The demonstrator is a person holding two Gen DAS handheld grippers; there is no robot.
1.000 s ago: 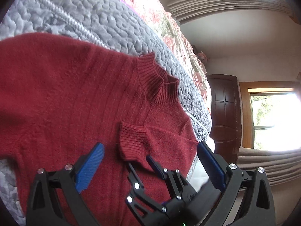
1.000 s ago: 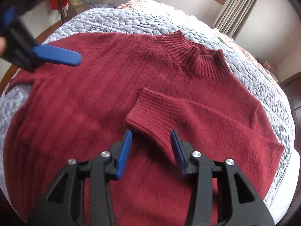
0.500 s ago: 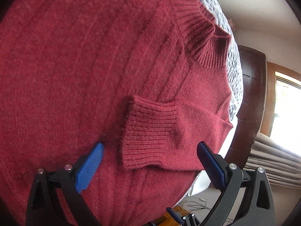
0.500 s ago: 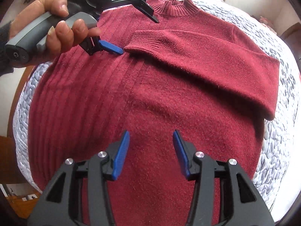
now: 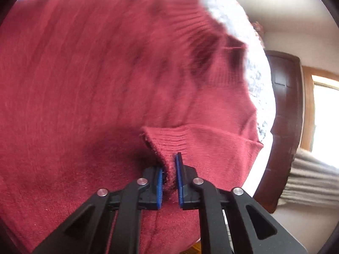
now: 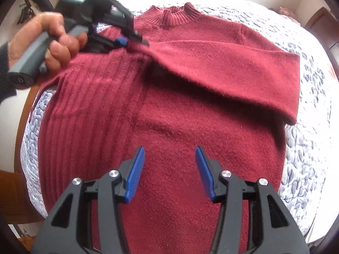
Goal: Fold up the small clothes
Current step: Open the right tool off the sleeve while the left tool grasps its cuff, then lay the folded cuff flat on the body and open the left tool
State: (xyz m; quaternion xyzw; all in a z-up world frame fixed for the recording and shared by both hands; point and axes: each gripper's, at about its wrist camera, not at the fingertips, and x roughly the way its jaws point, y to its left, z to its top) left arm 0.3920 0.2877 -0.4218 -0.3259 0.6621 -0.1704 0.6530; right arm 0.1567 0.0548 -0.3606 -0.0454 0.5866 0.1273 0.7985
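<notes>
A dark red knit sweater (image 6: 190, 127) lies flat on a grey quilted bed, its ribbed collar (image 6: 173, 14) at the far side. One sleeve (image 6: 233, 67) is folded across the chest. My left gripper (image 5: 169, 180) is shut on that sleeve's ribbed cuff (image 5: 167, 141) and lifts it slightly. From the right wrist camera the left gripper (image 6: 125, 41) shows at the upper left, held in a hand (image 6: 46, 40). My right gripper (image 6: 169, 169) hovers open over the sweater's lower body, holding nothing.
The quilted bed cover (image 6: 307, 137) shows around the sweater on both sides. A wooden bed edge (image 6: 23, 110) runs along the left. A dark wooden door (image 5: 284, 110), a bright window (image 5: 326, 114) and curtains (image 5: 313, 182) stand beyond the bed.
My left gripper went from wide open around the cuff to shut on it. My right gripper pulled back from the cuff to the sweater's lower body and stayed open.
</notes>
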